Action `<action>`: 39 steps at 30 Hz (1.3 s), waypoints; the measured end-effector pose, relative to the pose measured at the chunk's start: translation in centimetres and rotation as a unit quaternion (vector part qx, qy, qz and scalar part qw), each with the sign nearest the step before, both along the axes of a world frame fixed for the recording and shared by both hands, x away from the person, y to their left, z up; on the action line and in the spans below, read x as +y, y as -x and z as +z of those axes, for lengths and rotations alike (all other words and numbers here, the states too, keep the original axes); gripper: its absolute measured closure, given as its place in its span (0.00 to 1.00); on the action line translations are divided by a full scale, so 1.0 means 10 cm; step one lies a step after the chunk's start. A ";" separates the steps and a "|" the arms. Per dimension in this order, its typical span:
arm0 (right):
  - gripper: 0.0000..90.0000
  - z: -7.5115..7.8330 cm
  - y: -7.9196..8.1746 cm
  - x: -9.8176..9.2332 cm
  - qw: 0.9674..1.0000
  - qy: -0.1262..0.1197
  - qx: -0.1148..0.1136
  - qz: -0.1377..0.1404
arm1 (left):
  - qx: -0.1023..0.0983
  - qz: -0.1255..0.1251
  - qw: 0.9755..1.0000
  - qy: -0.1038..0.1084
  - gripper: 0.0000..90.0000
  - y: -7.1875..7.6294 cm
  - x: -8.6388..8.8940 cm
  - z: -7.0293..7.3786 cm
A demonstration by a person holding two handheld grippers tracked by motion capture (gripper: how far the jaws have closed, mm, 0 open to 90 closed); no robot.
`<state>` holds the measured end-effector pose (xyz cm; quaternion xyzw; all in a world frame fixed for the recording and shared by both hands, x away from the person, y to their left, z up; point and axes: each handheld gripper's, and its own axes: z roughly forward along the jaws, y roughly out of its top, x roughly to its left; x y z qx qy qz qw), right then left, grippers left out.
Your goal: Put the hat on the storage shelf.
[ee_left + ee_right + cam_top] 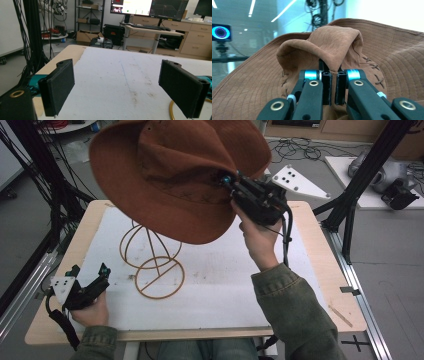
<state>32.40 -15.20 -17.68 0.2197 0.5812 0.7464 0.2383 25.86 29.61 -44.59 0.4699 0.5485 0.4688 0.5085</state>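
- We hold the brown brimmed hat in the upper middle of the high view, lifted above the wire hat stand that sits at centre left on the white mat.
- Our right gripper is clamped on a pinch of the crown fabric; in the right gripper view the jaws stand nearly together with the fold bunched above them.
- Our left gripper rests at lower left with its jaws wide apart and nothing between them.
- Risk: the pinch is small and off-centre, so we judge the hat could swing, slip free, or land crooked on the stand.
- Risk: the wide brim could catch the light stand and tip it.
- The hat looks like soft, suede-like cloth with stitched rows; the stand is thin, golden wire loops on a ring base.
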 end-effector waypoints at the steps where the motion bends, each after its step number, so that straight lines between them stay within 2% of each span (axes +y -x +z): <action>1: 0.98 0.00 0.00 0.00 1.000 0.000 0.000 0.000 | 0.000 0.000 1.000 0.002 0.15 0.00 0.00 0.00; 5: 0.98 -0.02 0.04 0.21 1.000 0.003 0.007 0.031 | -0.002 0.003 1.000 0.003 0.15 0.01 0.03 0.00; 8: 0.98 -0.09 0.06 0.38 0.998 0.014 0.014 0.052 | -0.002 0.003 1.000 0.008 0.15 0.01 0.04 0.00; 15: 0.98 -0.42 0.11 0.59 0.994 0.054 0.043 0.083 | -0.003 0.006 1.000 0.011 0.15 0.00 0.06 -0.01; 19: 0.98 -0.58 0.11 0.66 0.991 0.077 0.059 0.090 | -0.003 0.005 1.000 0.009 0.15 0.00 0.06 -0.01; 27: 0.98 -0.79 0.08 0.76 0.986 0.079 0.094 0.113 | -0.001 0.005 1.000 0.010 0.15 0.00 0.06 -0.02; 32: 0.98 -0.90 0.06 0.81 0.983 0.083 0.116 0.113 | 0.001 0.004 1.000 0.012 0.15 -0.01 0.07 -0.02; 35: 0.98 -0.93 0.04 0.82 0.983 0.074 0.124 0.116 | -0.001 0.006 1.000 0.013 0.15 0.00 0.07 -0.02; 39: 0.98 -0.95 0.02 0.82 0.982 0.075 0.129 0.117 | -0.001 0.007 1.000 0.016 0.15 0.00 0.08 -0.02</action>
